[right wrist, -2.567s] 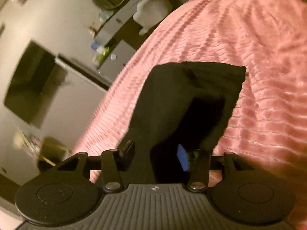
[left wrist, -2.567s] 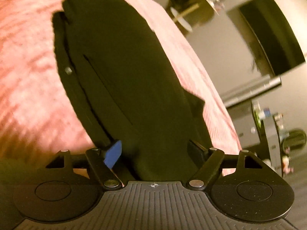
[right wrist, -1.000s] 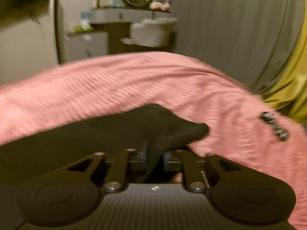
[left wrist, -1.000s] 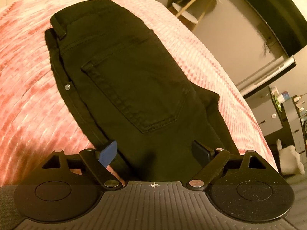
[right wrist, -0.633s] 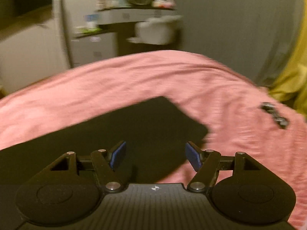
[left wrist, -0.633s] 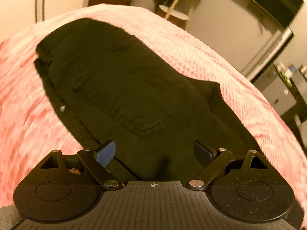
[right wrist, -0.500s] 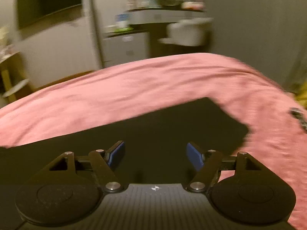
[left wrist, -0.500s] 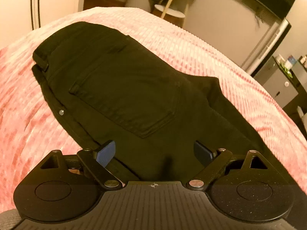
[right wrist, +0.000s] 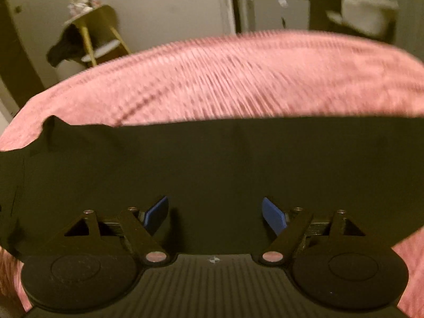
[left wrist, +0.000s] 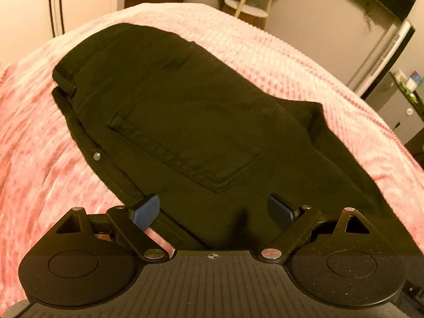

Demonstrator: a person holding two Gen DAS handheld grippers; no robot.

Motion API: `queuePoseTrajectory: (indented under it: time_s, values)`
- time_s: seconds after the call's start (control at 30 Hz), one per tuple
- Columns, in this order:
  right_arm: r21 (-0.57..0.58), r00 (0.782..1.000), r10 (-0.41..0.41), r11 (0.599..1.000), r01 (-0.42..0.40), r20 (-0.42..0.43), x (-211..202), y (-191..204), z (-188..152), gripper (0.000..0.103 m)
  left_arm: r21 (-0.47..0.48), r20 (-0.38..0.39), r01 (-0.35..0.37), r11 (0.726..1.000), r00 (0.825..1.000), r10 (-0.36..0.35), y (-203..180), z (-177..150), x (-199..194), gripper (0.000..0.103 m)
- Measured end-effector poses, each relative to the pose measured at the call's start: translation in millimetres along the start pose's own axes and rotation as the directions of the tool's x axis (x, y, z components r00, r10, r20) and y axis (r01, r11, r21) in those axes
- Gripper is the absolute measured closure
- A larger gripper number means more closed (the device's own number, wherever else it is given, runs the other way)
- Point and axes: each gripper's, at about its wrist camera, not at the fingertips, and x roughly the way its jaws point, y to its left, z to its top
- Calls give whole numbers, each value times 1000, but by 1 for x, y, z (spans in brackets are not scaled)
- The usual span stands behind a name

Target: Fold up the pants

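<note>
Since a second ago, when the right gripper (right wrist: 214, 213) pinched a bunched end of the pants (left wrist: 190, 122), its jaws have been opening and now stand spread with nothing between the blue pads; the black cloth lies flat beneath them, so that end looks released and laid out rather than carried. Going left to right: the left gripper (left wrist: 212, 210) hangs over the seat of the pants with its jaws wide apart, as they were a second ago, gripping nothing; the back pocket (left wrist: 185, 143) faces up and the waistband (left wrist: 66, 79) lies at the far left; the garment rests on the pink bedspread (left wrist: 34, 159), doubled leg on leg by the look of it; in the right view the leg stretches as one flat dark band across the bed. My judgement: the lengthwise fold is down, and a crosswise fold is left to do. Counted: one pair of pants, one pocket in view, one rivet (left wrist: 96, 155), two grippers, four pads, one bedspread, one wooden stool (left wrist: 246, 2).
</note>
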Motion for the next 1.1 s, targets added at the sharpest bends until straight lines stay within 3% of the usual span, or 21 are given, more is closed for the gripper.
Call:
queuePoseTrajectory:
  time_s: [0.13, 0.33, 0.5, 0.57, 0.73, 0.87, 0.93, 1.0, 1.1]
  values:
    - [74, 999, 11, 997, -7, -50, 10, -15, 0, 23, 12, -7, -10, 1000, 1000, 10, -4, 1, 3, 10]
    - [38, 998, -3, 999, 6, -70, 14, -6, 1, 17, -27, -16, 13, 1000, 1000, -13, 3, 6, 2, 10]
    - [69, 997, 16, 998, -12, -70, 14, -11, 1, 16, -151, 88, 19, 988, 996, -6, 44, 29, -10, 10]
    - [86, 997, 30, 996, -24, -69, 16, -14, 2, 15, -230, 110, 47, 972, 994, -22, 73, 39, -11, 10]
    - [102, 996, 43, 994, -35, -76, 19, -16, 3, 12, -370, 74, 139, 918, 990, -120, 134, 52, 0, 15]
    - [97, 996, 41, 995, -33, -81, 21, -15, 4, 10, -461, 61, 252, 851, 965, -253, 152, 48, 21, 26]
    - [98, 996, 40, 995, -32, -80, 20, -14, 3, 10, -505, 87, 266, 821, 962, -258, 157, 44, 28, 29]
    - [104, 996, 42, 994, -33, -78, 20, -15, 3, 10, -517, 113, 286, 807, 957, -267, 160, 43, 32, 31]
    - [107, 996, 42, 994, -34, -79, 20, -15, 3, 10, -536, 105, 278, 797, 959, -263, 164, 43, 39, 43]
